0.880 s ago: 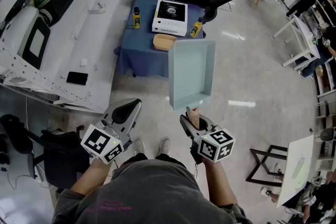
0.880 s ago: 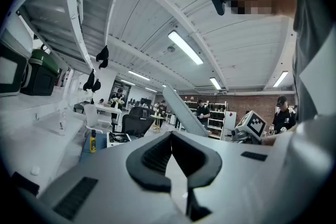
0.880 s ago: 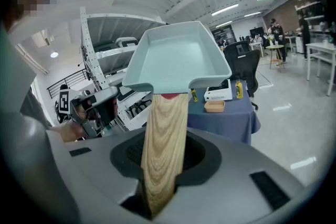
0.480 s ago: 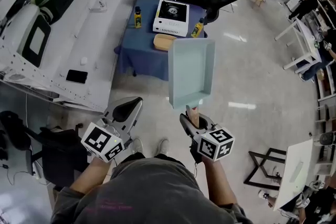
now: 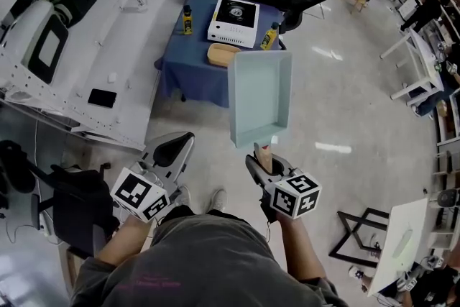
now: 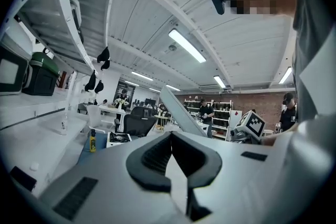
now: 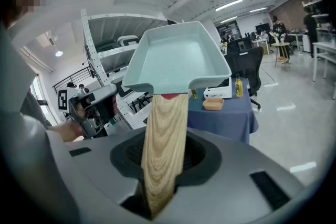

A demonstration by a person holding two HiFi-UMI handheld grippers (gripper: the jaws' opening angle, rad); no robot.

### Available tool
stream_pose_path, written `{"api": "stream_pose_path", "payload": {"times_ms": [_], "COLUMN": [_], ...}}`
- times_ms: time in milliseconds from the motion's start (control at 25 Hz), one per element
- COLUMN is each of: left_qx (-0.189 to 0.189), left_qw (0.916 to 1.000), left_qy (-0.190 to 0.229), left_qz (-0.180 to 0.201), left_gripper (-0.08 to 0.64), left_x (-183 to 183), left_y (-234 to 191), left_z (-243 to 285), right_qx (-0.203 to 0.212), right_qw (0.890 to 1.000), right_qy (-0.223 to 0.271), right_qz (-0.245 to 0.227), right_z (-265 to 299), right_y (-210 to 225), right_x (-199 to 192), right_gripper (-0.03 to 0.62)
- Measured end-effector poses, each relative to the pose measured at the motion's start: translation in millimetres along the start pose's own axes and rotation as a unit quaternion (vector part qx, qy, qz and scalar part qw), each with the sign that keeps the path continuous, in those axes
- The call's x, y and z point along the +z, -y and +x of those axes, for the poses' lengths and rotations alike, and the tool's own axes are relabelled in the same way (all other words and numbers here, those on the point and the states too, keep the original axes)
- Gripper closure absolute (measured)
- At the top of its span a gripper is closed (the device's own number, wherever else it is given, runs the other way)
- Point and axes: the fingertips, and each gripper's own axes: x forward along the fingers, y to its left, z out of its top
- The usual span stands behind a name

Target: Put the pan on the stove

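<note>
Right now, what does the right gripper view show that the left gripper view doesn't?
Right gripper view only: the inside of the pan, its wooden handle clamped in the right gripper, and a tan dish. Left gripper view only: the left gripper with its jaws shut on nothing, and the pan seen edge-on. Both: the pan, the stove on the blue table, and a yellow bottle.

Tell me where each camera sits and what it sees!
Head view: on the person's head, facing down at both arms, left gripper, right gripper, pan.
Left gripper view: on the left gripper, along its shut, empty jaws; shirt at right.
Right gripper view: on the right gripper, along jaws clamped on the pan's handle.
Shared: all show the stove.
</note>
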Motion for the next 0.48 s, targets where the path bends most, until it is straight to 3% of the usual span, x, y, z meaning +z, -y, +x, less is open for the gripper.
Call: {"api": "stream_pose_path", "payload": {"times_ms": [480], "left_qx": [0.027], "left_qw": [0.9996], "left_qy": [0.002], "left_qz": [0.005], "left_gripper": [0.558], "left_x": [-8], "left_y": [39], "left_z": [12], "right_qx": [0.014], "right_qw": [1.0], "right_qy": [0.001], "right_qz": [-0.005], "right_z": [-34], "right_y": [33], "right_x": [-8], "right_gripper": [0.489]}}
